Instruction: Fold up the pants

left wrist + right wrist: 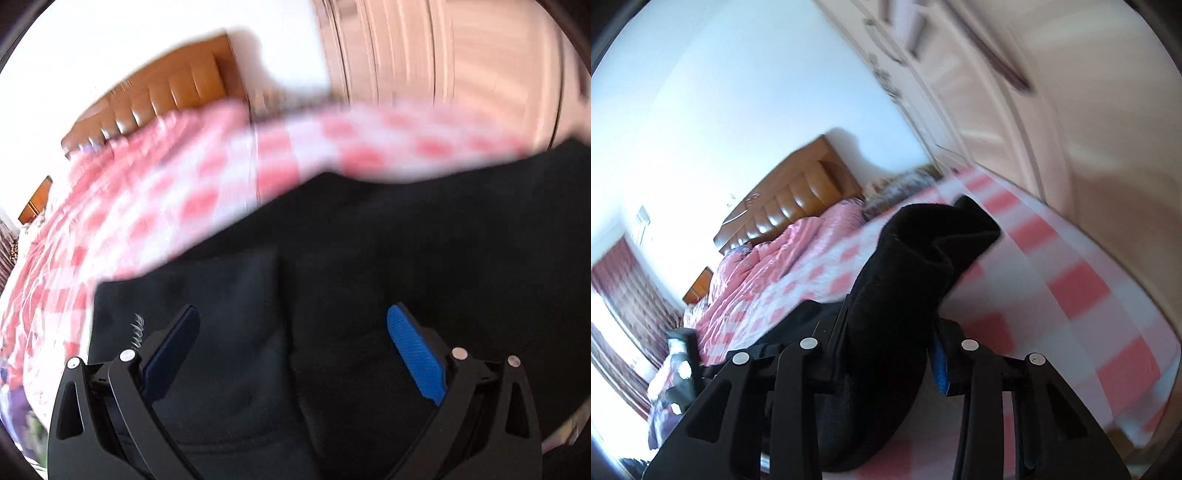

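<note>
On a bed w/ a pink-and-white checked sheet (177,192), black pants (388,240) lie spread across the near part of the left wrist view, a fold or seam running up the middle of the dark cloth. Left gripper (293,317) hangs over the pants w/ its fingers spread wide, blue pads (415,354) facing inward, nothing pinched between them; whether the tips touch the cloth cannot be told. A small pale script mark shows on the fabric beside the finger at left of that view.

Right gripper (890,332), seen from its own camera, has a thick bunch of the pants (905,280) packed between its fingers, jaws narrowed and pressing on the cloth from both sides. A sliver of blue pad (940,365) peeks out at the right edge of the bunch. The fabric rises in a rumpled hump past the fingertips, its far end peaking above the checked sheet (1071,288). Much of this view is motion-blurred and steeply tilted.

Bkgd: a tan padded headboard (798,206) against a white wall (738,92), a crumpled pink quilt (757,266) at the head of the bed, pale wardrobe doors (1052,110) along the right, dark red curtains (628,295) by a bright window at far left. The other gripper's body (683,362) shows at lower left of the right wrist view, blurred.
</note>
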The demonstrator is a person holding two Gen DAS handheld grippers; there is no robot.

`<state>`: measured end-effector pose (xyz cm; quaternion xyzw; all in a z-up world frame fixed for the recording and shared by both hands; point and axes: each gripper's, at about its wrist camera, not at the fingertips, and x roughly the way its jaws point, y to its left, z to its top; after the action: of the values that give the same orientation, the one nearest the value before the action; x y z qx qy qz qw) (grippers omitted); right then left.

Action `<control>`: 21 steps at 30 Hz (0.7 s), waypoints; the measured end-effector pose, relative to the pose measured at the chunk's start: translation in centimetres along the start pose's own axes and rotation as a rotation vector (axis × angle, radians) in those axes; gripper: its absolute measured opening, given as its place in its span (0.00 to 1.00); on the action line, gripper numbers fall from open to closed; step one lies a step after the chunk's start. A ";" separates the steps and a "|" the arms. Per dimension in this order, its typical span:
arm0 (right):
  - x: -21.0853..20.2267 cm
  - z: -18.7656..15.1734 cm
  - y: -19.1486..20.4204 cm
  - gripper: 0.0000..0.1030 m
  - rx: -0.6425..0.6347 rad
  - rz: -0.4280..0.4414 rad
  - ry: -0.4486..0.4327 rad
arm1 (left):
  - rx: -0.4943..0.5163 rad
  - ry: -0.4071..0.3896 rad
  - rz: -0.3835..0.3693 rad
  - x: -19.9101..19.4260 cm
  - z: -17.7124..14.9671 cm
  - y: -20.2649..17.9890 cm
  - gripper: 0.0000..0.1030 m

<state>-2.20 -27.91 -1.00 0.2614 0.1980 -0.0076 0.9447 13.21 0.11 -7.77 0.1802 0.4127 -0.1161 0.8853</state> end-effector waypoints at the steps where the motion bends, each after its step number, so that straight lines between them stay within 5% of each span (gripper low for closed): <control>1: 0.3 0.5 1.7 0.36 -0.046 0.019 -0.009 | -0.009 -0.003 -0.029 0.4 -0.1 0.3 0.99; 5: 1.7 1.2 8.3 0.36 -0.247 0.067 -0.033 | -0.119 -0.037 -0.169 -1.3 0.2 3.1 0.98; 7: 2.7 0.6 11.9 0.35 -0.370 0.085 -0.039 | -0.252 -0.071 -0.359 -2.7 0.6 6.1 0.98; 10: 5.0 -2.1 17.5 0.35 -0.541 0.142 -0.019 | -0.480 -0.059 -0.824 -3.1 1.4 12.2 0.98; 13: 7.2 -6.1 21.5 0.35 -0.689 0.174 0.018 | -0.578 0.013 -1.161 -1.8 2.0 16.0 0.98; 18: 10.6 -14.3 24.8 0.34 -0.931 0.161 0.108 | -0.611 0.155 -1.220 1.3 1.1 17.7 0.98; 21: 10.5 -18.0 25.0 0.34 -1.084 0.101 0.047 | -0.631 0.272 -1.177 3.8 -0.5 16.8 0.98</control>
<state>3.80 3.54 -6.79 -0.2539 0.1817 0.1468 0.9386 21.20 15.36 -7.24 -0.3282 0.5638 -0.4286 0.6251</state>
